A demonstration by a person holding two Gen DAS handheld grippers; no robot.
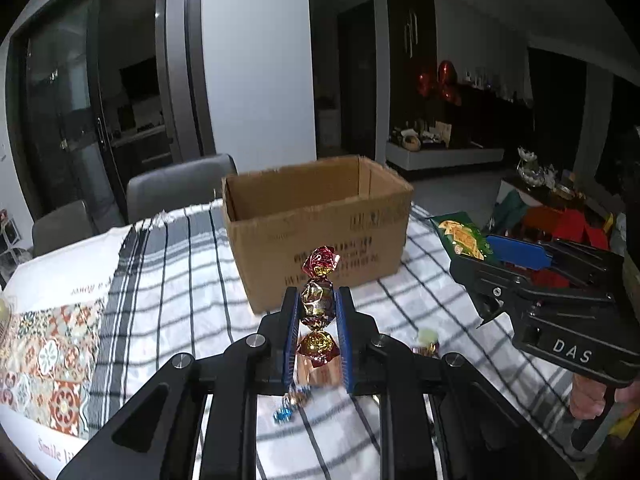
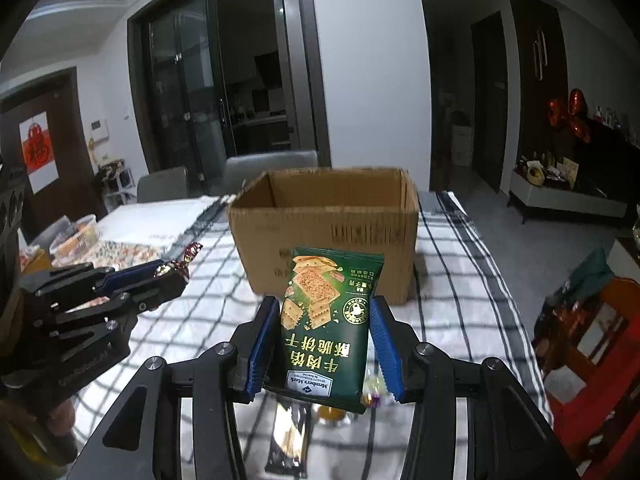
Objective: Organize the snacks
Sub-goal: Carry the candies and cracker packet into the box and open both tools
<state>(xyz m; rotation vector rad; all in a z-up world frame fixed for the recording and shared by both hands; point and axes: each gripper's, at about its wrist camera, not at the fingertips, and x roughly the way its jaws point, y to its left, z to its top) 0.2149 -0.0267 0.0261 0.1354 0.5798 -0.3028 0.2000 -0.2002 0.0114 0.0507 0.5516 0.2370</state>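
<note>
Left wrist fisheye showed the left gripper (image 1: 318, 312) clenched on a foil-wrapped candy (image 1: 317, 305), a red and gold twist held upright between the blue pads (image 1: 291, 336), its upper twisted end standing above the fingertips and its lower end hanging between them. Beneath that gripper, small wrapped sweets (image 1: 290, 402) lay blurred on the checked tablecloth (image 1: 180, 280), and another sweet (image 1: 426, 342) lay just to the right. Beyond the candy stood the open cardboard box (image 1: 316, 224), upright on the cloth, its inside not visible from that angle. To the right in the same view, the right gripper (image 1: 516, 256) hung above the table's right side with a green packet between its fingers. Right wrist fisheye showed that gripper (image 2: 326, 328) grasping the green cracker packet (image 2: 326, 324) by its side edges, printed face toward the lens and upside down, held above the cloth on the near side of the box (image 2: 324, 232). A dark foil bar (image 2: 290, 436) and a few small sweets (image 2: 374, 394) lay under it. At the left of that view the left gripper (image 2: 172, 272) held its candy (image 2: 182, 264) near the box. Grey chairs (image 2: 272, 172) stood at the far side of the table, and a red chair (image 2: 592, 344) at the right.
</note>
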